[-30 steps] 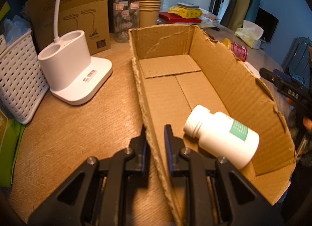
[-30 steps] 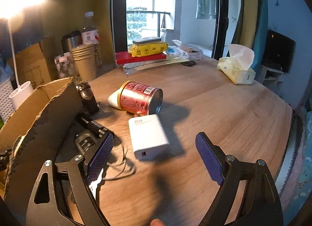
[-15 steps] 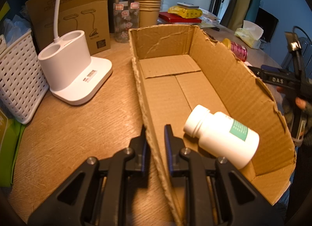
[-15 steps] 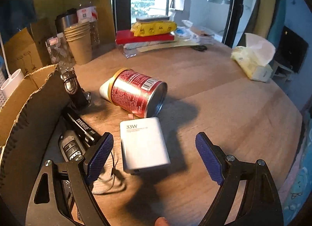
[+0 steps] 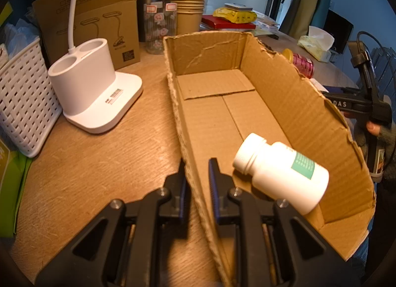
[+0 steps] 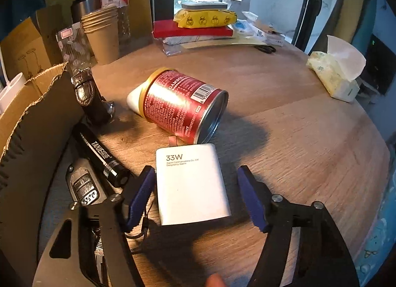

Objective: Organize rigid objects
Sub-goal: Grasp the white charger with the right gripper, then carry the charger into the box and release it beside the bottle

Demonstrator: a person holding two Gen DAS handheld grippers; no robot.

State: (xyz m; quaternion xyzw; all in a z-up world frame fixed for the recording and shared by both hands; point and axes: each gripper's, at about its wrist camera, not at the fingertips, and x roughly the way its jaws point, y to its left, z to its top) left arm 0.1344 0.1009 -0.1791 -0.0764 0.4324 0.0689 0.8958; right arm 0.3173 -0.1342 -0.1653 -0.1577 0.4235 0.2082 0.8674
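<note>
White slab charger (image 6: 190, 185) lies between closing right tool (image 6: 195, 195) pads.

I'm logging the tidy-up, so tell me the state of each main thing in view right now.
cardboard box: open-topped, side wall clamped by left gripper
white bottle: capped, lying inside box
white charger: flat on table, between open fingers of right gripper, which were just closing
red can: on its side
</note>
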